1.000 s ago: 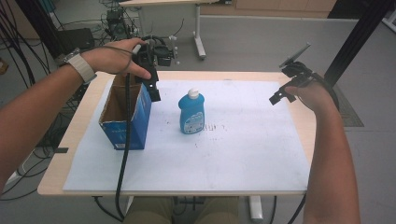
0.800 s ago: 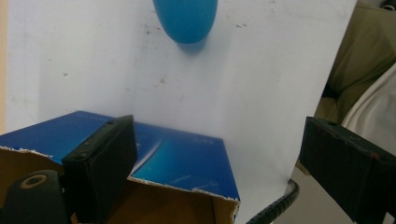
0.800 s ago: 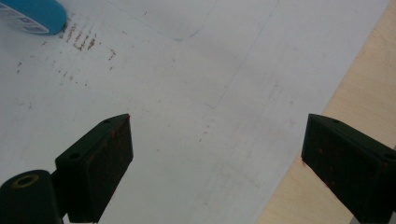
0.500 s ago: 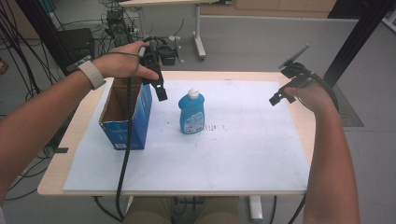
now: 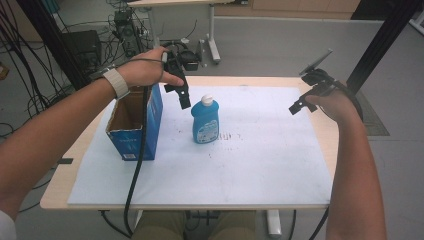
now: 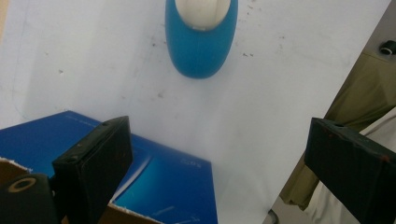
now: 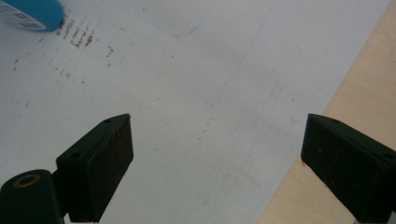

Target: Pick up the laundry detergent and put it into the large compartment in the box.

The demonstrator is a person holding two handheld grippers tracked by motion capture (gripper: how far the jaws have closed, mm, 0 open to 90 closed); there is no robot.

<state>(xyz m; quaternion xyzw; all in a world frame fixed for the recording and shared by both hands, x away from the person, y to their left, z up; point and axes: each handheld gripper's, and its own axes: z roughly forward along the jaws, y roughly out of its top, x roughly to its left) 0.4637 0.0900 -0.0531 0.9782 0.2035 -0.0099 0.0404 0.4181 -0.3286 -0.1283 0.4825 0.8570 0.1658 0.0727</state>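
Observation:
A blue bottle (image 5: 205,122) with a white cap stands upright on the white mat (image 5: 260,150). My left gripper (image 5: 183,98) hangs just left of and above the cap, between the bottle and the blue cardboard box (image 5: 135,125). In the left gripper view my left gripper (image 6: 219,135) is open with nothing between its pads; its jaws have just been opening, and the bottle (image 6: 201,42) and box (image 6: 159,177) lie below. My right gripper (image 5: 300,104) hovers over the mat's right side. It stands open (image 7: 217,126) with nothing in it, and a bit of the bottle (image 7: 32,11) shows far off.
The box is open at the top and stands at the mat's left edge. Bare wooden table (image 5: 335,145) borders the mat on the right, also visible as the table edge (image 7: 336,93). Cables and equipment lie on the floor beyond the table's far side.
My left hand has moved right, from over the box toward the bottle's cap, and dropped a little. The right hand has stayed put.

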